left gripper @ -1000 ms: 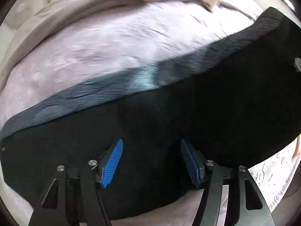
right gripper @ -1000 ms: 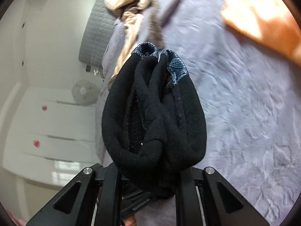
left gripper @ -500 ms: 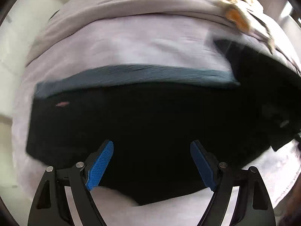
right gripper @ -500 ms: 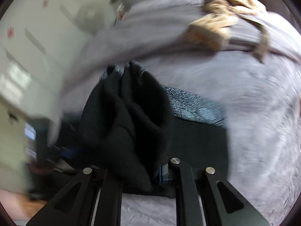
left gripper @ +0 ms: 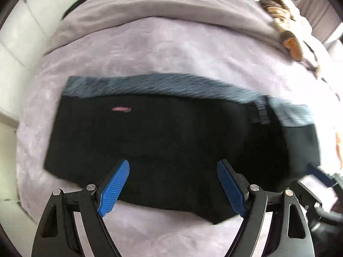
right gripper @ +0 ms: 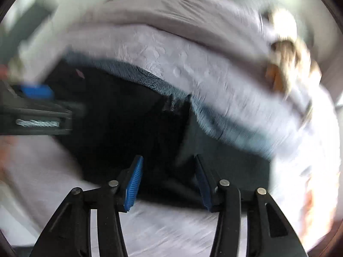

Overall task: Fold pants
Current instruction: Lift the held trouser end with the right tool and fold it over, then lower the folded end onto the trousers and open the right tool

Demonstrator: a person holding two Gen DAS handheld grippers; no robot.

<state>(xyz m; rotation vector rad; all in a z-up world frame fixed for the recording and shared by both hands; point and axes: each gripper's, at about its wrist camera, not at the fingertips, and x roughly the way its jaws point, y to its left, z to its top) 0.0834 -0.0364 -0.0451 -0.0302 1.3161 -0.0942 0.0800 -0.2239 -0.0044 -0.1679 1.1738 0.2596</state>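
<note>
Black fleece pants [left gripper: 163, 141] with a grey-blue patterned lining strip lie folded flat on the lilac bedcover. My left gripper [left gripper: 173, 184] hangs above their near edge, open wide, with nothing between its blue pads. In the right wrist view the same pants [right gripper: 128, 120] lie below my right gripper [right gripper: 169, 182], whose jaws are opening; the pads do not press on the cloth. The left gripper's blue pad and black frame show blurred at that view's left edge. The picture is smeared by motion.
The lilac bedcover [left gripper: 171, 51] spreads all around the pants. A tan and orange bundle of cloth [left gripper: 285, 27] lies at the far right of the bed. White cabinet fronts [left gripper: 15, 34] stand beyond the bed's left side.
The right gripper held a bunched black part of the pants; that part now lies laid over on the bed and the jaws have parted. The left gripper opened wider and drew back over the near edge.
</note>
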